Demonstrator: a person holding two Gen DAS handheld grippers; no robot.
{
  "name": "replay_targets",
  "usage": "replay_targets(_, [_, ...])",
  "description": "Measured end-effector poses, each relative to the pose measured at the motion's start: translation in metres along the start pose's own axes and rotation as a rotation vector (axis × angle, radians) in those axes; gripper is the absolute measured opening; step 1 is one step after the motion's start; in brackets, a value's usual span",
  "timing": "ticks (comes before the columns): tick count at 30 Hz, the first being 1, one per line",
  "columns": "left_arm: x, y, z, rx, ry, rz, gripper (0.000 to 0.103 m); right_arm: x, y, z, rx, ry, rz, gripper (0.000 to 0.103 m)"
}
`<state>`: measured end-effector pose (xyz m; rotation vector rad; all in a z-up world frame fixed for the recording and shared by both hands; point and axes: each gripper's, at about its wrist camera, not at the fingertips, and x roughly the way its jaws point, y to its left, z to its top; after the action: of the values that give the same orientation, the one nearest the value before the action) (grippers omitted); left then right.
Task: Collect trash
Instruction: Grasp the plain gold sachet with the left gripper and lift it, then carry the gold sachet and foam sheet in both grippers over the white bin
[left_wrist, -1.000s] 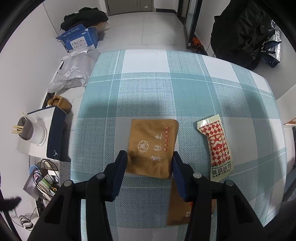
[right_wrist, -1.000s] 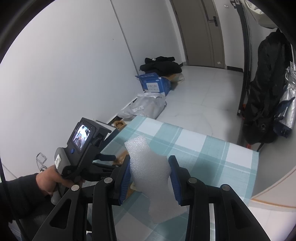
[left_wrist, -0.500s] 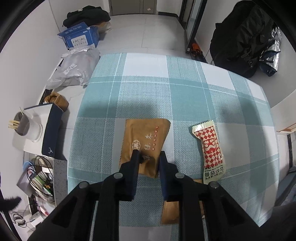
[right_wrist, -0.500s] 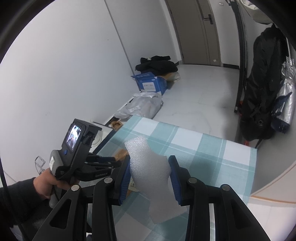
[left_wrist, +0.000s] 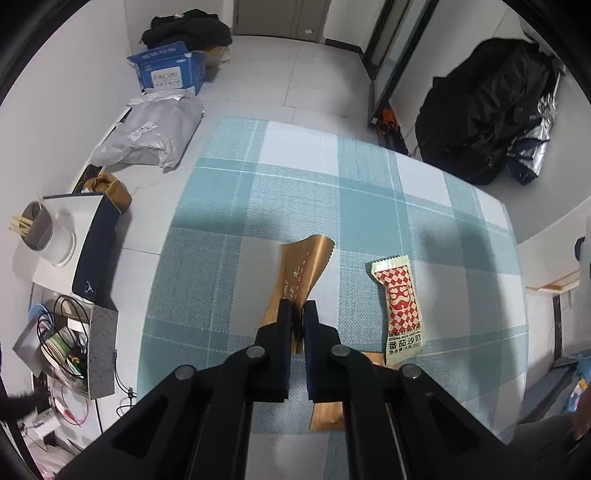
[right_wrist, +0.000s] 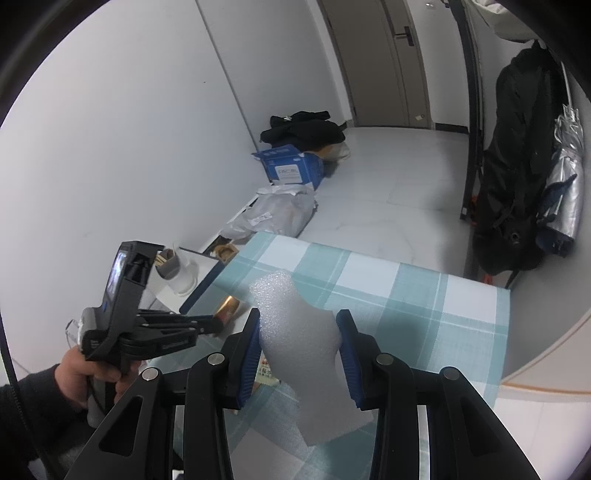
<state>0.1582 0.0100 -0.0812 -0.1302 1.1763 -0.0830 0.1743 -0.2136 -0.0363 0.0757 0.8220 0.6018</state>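
- Left wrist view: brown pouch (left_wrist: 300, 275) at centre of frame, nipped at its near end by the left gripper (left_wrist: 297, 317); jaws nearly together on it. Far end curls up and fans toward 12 o'clock, so it looks lifted or half-lifted off the cloth – pinch at one edge lets the rest hang free.
- Red-white sachet (left_wrist: 399, 301) lies flat at approx. 3 o'clock from the pouch, near but apart, long axis running 12–6. Untouched.
- Second brown wrapper (left_wrist: 327, 415) at 6 o'clock, mostly hidden under the gripper's linkage; extent cannot be told.
- Checked tablecloth (left_wrist: 295, 192) otherwise bare toward 12 o'clock.
- Right wrist view: right gripper (right_wrist: 298, 345) holds a white foam piece (right_wrist: 301, 347) w/ jaws set fairly wide, blue pads against its sides. Held up over the table, foam sticks out toward 12 and trails toward 6 – judged parked aloft to keep that item secured while the other side works.
- Same view: person's left hand (right_wrist: 90, 369) at 9 o'clock, gripping the left tool's handle.
- Judgement: two items in hand, at least two left on the cloth. No bin visible in either view; drop-off point unknown.
- Risk: thin pouch held by one edge may slip.
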Motion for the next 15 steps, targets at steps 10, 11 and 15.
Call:
replay_targets(10, [-0.024,0.002,-0.004,-0.021,-0.044,-0.039,0.001,-0.008,0.006,-0.008,0.049,-0.005,-0.006,0.038])
replay_targets(11, [-0.026,0.002,-0.004,-0.025,-0.048,-0.045,0.001,-0.011,0.009,-0.009,0.043,-0.008,-0.009,0.038])
replay_targets(15, [-0.040,-0.002,-0.005,-0.034,-0.070,-0.089,0.001,-0.023,0.016,-0.013,0.053,-0.017,-0.019,0.038])
